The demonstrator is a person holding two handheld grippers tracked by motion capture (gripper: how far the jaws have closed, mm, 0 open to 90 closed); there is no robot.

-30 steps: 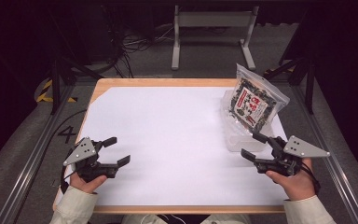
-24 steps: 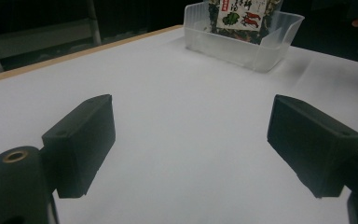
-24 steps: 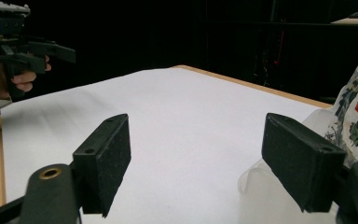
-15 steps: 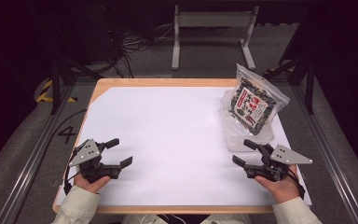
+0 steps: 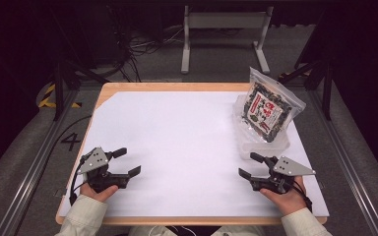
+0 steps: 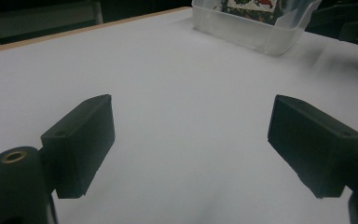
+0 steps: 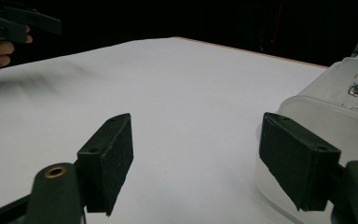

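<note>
While both claws, left (image 5: 128, 162) and right (image 5: 250, 165), are held open and empty, the bag (image 5: 266, 107) could be toppled from its tub (image 5: 263, 145) if nudged.

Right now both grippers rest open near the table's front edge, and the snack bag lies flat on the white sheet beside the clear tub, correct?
Not quite. The high view shows the snack bag standing in the clear tub, not flat beside it. Left gripper and right gripper are open as described.
</note>
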